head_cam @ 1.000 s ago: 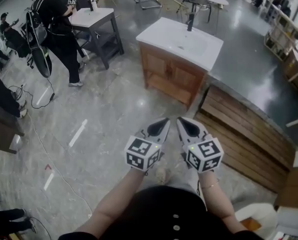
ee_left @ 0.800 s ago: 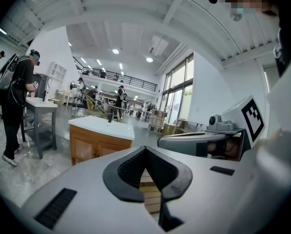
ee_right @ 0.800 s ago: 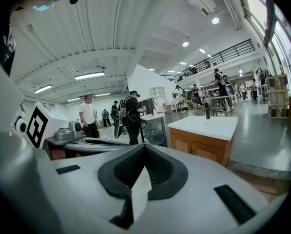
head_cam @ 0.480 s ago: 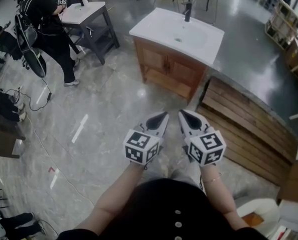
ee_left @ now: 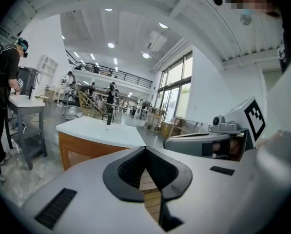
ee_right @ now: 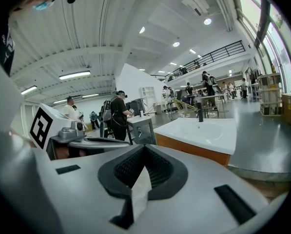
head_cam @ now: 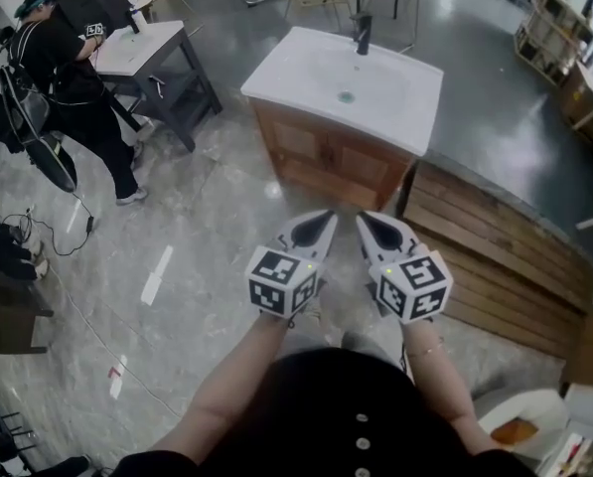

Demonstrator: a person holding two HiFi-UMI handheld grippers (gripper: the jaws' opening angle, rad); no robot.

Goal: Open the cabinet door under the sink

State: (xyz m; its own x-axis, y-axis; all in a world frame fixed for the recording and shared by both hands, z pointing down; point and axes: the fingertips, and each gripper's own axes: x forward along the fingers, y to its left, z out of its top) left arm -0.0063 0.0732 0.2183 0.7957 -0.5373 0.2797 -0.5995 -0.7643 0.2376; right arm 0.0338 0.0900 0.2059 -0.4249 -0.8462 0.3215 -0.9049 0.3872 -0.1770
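Closer than a second ago, the sink vanity has grown in the head view and slid down toward the person's hands, so the walk-up is under way; the bystander at the grey counter now sits at ten o'clock.

The left tongs and right tongs ride side by side, both clenched on nothing, tips aimed at twelve o'clock toward the vanity; each gripper view shows its own pads pressed together with only background beyond.

The white sink with its black faucet tops the wooden cabinet; the cabinet doors beneath it look flush and closed, with handles too small to make out; a slatted wooden platform lies at three o'clock.

Nothing of the task proper looks done; this reads as the approach. Left to do: cross the remaining marble floor, release one pair of tongs, take a door's handle or edge, and swing it out.
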